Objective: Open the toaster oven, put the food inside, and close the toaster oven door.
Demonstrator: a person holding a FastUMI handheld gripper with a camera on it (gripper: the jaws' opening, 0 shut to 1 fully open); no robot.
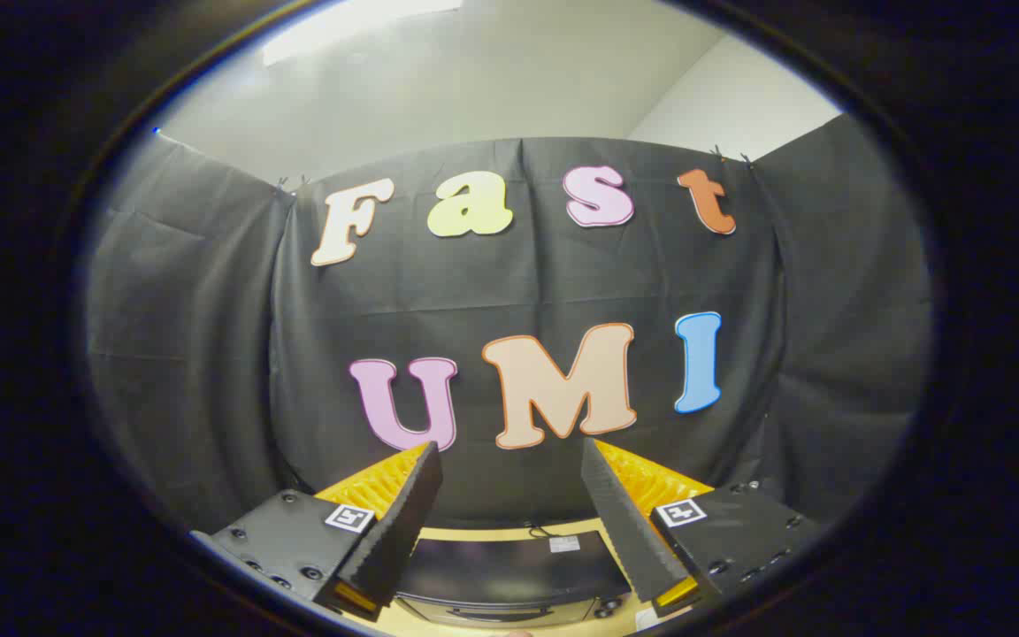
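tool (pixel 509 460) spread wide, gripping nothing | toaster oven (pixel 509 575) below on wooden table (pixel 492 534) | white walls

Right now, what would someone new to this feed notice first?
The gripper, with its two fingers spread apart and holding nothing, pointed up at the black cloth wall of the booth. Low between the fingers sits the toaster oven, seen from above on a light wooden table, its top dark and glossy. No food is in view.
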